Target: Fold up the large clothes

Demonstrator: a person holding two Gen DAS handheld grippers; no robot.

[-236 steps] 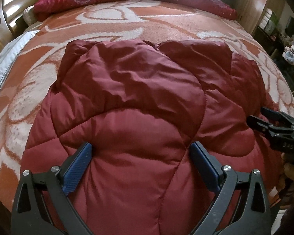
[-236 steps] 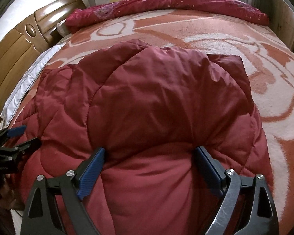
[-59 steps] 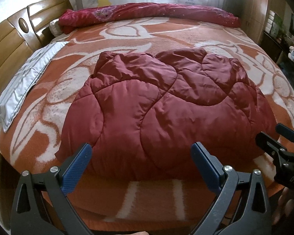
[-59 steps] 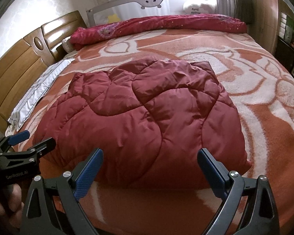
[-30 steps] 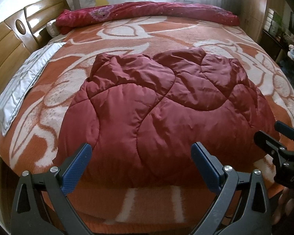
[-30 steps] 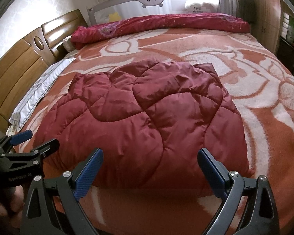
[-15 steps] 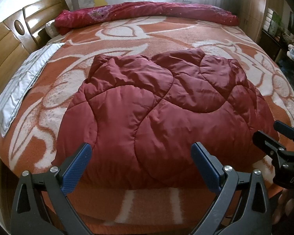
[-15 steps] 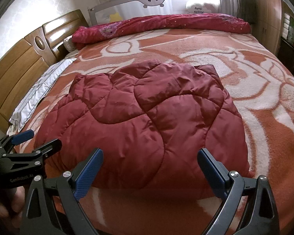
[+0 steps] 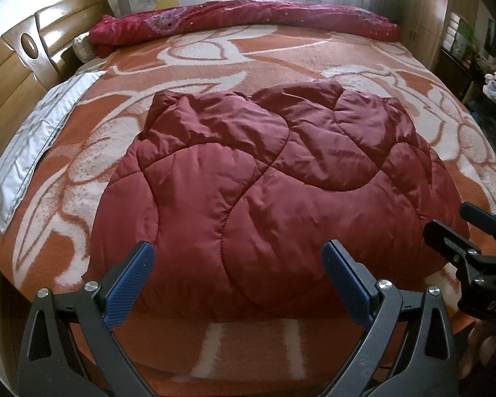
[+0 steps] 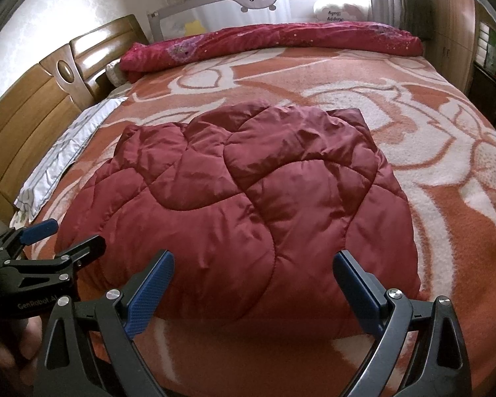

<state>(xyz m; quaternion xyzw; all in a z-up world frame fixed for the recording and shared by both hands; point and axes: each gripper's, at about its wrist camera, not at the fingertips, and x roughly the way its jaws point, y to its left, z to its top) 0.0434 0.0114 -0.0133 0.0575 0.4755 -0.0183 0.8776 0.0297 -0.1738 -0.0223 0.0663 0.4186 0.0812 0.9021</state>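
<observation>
The quilted maroon jacket (image 9: 268,178) lies folded into a puffy bundle at the centre of the frame, on the bed (image 9: 314,53). It looks soft, light and slippery; a hold at its near corners would likely suit best. The left gripper (image 9: 234,274) and right gripper (image 10: 251,281) hover with jaws wide, empty. Sleeves and collar are hidden inside the fold.

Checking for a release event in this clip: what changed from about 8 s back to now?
Both grippers backed away from the quilted red jacket: earlier their open jaws sat right over its padding, now the left gripper and right gripper hang short of its near edge, with bare orange blanket in front. Nothing grasped then or now. The jacket stayed folded in the same place, and the rolled red quilt is unmoved.
</observation>
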